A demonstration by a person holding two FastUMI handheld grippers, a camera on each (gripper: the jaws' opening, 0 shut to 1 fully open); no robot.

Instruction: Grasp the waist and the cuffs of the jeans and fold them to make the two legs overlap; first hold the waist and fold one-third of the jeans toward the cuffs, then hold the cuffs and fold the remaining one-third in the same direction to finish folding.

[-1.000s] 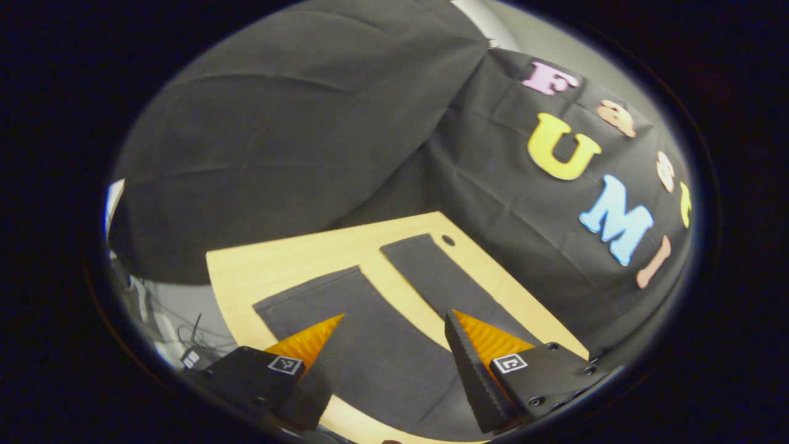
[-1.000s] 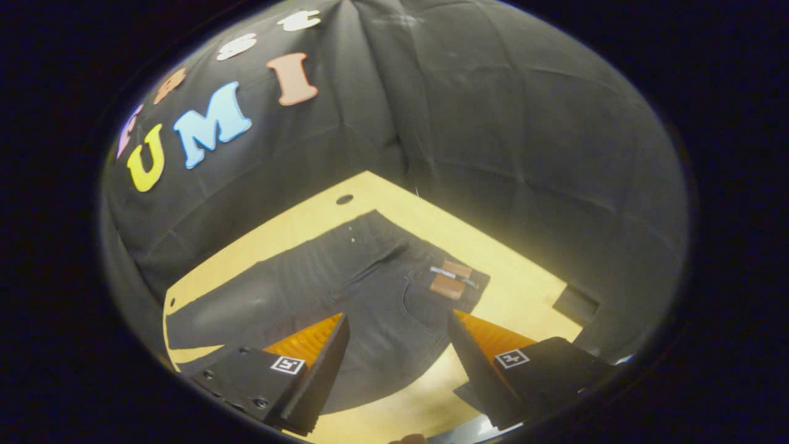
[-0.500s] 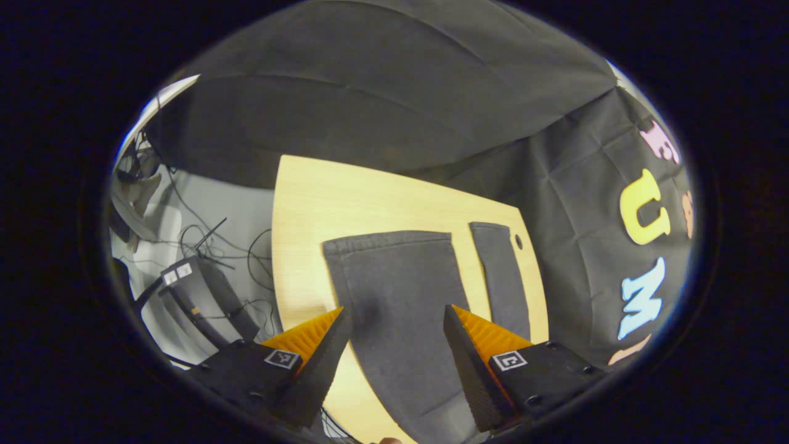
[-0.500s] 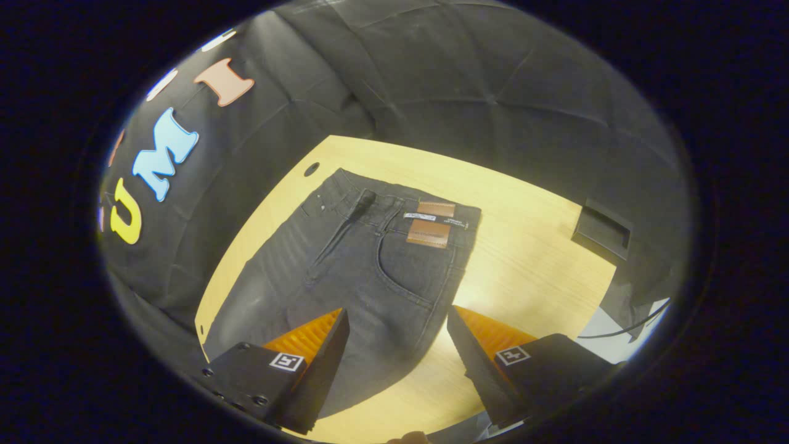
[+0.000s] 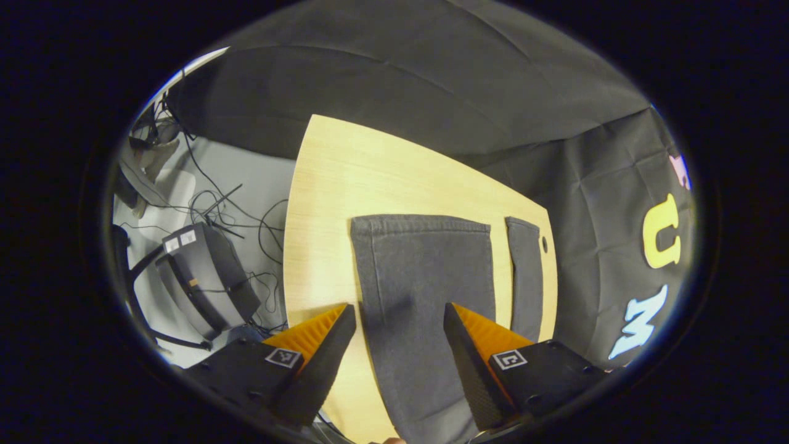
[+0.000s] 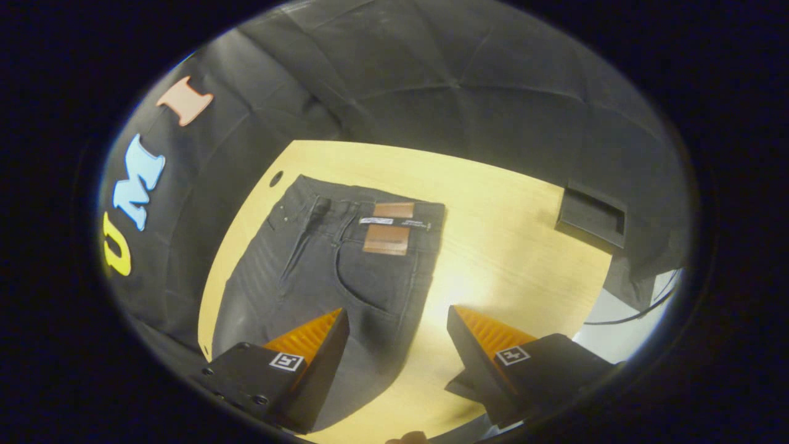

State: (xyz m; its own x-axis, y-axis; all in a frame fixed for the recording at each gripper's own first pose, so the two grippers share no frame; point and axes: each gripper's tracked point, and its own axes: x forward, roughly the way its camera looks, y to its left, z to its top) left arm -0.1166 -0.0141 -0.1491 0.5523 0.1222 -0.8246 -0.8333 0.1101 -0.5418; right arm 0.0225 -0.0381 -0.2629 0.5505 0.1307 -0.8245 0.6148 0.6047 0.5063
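Warm overhead light falls on the pale wooden table [image 6: 505, 246], pooling into a bright glare patch just beside the dark jeans [image 6: 333, 265] in the right gripper view. In the left gripper view a soft shadow lies on the near trouser leg [image 5: 425, 283] between the fingers. The booth's black cloth stays dim and swallows detail. Fisheye distortion bends the table edges, and focus softens toward each picture's rim; the centres stay reasonably sharp.

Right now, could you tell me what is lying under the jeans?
The jeans lie flat on the pale wooden table, with bare wood showing around the waist and beside the cuffs. Whatever might be beneath the fabric itself is covered.
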